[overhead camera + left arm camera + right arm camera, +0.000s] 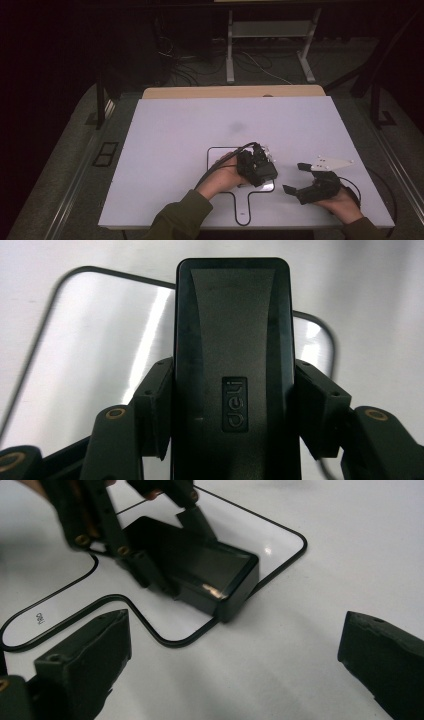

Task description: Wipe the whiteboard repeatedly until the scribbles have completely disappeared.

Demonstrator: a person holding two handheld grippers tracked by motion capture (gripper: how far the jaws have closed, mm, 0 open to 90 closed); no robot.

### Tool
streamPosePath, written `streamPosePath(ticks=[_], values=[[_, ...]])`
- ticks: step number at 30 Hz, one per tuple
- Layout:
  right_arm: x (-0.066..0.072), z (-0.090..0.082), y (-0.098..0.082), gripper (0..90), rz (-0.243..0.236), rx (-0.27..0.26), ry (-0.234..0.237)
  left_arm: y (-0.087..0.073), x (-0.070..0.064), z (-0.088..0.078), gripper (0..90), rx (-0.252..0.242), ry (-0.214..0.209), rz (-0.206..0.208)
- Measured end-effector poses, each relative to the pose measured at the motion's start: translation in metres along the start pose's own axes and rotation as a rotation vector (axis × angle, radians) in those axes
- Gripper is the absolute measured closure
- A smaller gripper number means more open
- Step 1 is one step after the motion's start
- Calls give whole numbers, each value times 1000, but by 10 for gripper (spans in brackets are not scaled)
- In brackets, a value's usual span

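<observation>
**Left gripper clamped on a black device over an outlined zone**

Dark surroundings frame a white worktop [190, 130], with metal stand legs and loose cables on the floor beyond its far edge. Printed on the worktop is a black outline [165, 641], a rounded rectangle with a narrow tab running toward the person.

A black device [232, 355], a rigid oblong block marked "deli" on a raised label, sits inside the rounded rectangle, near its corner. The left gripper [257, 167] is closed on the device: in the left gripper view the two jaws press against its long sides, about midway along the body. In the right gripper view the device appears to rest on or just above the worktop; contact underneath cannot be confirmed.

Handling, as a judgement: the casing looks like hard, smooth plastic, stiff and unlikely to deform, and probably moderate in weight for its bulk. The glossy sides may slip under a light squeeze, so the parallel long flanks, as now held, are the sensible place to grip; the rounded end offers poorer purchase.

Pose: the left hand [220, 180] reaches forward from a green sleeve [182, 215], with the gripper angled down onto the device and its cable looping back over the wrist. The right gripper [307, 186] lies well to the right of the outline, near the worktop's front edge, jaws spread wide and holding nothing, pointed toward the device.
</observation>
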State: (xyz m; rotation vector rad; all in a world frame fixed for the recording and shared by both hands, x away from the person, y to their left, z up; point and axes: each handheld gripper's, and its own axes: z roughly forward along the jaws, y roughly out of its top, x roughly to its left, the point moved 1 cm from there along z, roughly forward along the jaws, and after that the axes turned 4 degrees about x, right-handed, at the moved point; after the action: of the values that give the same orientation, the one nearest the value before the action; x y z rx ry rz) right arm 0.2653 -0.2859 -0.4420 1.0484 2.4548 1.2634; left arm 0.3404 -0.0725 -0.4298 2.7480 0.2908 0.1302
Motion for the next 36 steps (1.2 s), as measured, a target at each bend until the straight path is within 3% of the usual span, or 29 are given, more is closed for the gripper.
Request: streamPosePath(ticks=[4, 10, 12, 13, 14, 19, 22, 29, 36], values=[[-1, 0, 0, 0, 1, 0, 1, 2, 3, 1, 395, 1, 4, -9], [-1, 0, 0, 0, 1, -1, 1, 1, -9, -2, 395, 17, -99, 43], [0, 0, 0, 0, 1, 0, 1, 1, -9, -1, 395, 14, -99, 47], [0, 0, 0, 0, 1, 1, 0, 1, -9, -1, 395, 11, -92, 23], [0, 0, 0, 0, 1, 0, 0, 1, -6, 0, 396, 13, -67, 15], [-1, 0, 0, 0, -1, -1, -1, 2, 4, 1, 395, 1, -28, -15], [-1, 0, 0, 0, 1, 2, -1, 1, 7, 1, 394, -1, -19, -4], [-2, 0, 0, 0, 0, -1, -2, -3, 1, -1, 394, -16, -54, 8], [-1, -1, -1, 0, -3, 3, 1, -10, 2, -5, 394, -44, -88, -8]])
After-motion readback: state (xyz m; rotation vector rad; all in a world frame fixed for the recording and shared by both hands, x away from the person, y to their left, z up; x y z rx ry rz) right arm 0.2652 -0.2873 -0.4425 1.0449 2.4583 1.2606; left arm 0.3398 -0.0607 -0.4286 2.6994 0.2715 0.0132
